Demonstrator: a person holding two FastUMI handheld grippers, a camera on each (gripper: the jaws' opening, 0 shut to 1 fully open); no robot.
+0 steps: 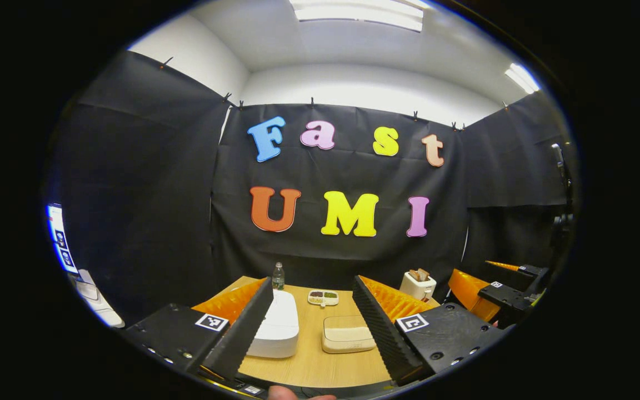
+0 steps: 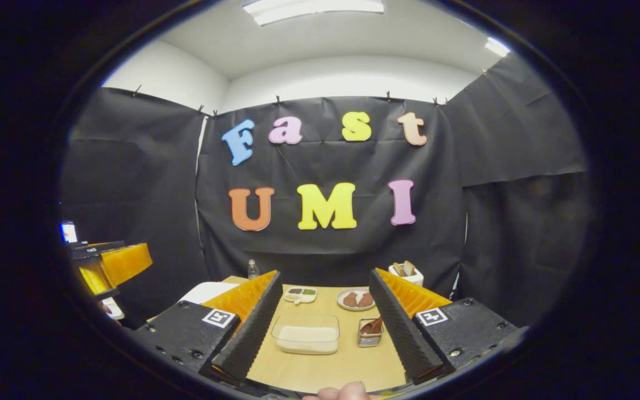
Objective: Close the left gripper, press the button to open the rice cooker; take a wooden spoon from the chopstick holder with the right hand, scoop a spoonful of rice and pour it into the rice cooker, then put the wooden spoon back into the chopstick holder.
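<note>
Nothing of the task looks done yet, as I judge it: all 4 steps remain. The left gripper (image 1: 313,319) hangs above the near edge of the desk (image 1: 314,366) with its fingers spread wide, so it has yet to clench for the button press. Just past its left finger sits the white rice cooker (image 1: 275,328), lid down, with the rice container (image 1: 348,334) beside it, between the 2 fingers. The right gripper (image 2: 325,322) is likewise released and empty. Ahead, between its fingers, lies the clear rice container (image 2: 307,333); close to the right finger stands the chopstick holder (image 2: 370,331) with the wooden spoon (image 2: 374,325) poking up, untouched. Farther back are a plate (image 2: 356,300), a small divided dish (image 2: 300,294), a toaster (image 2: 406,273) and a water bottle (image 2: 253,269).
</note>
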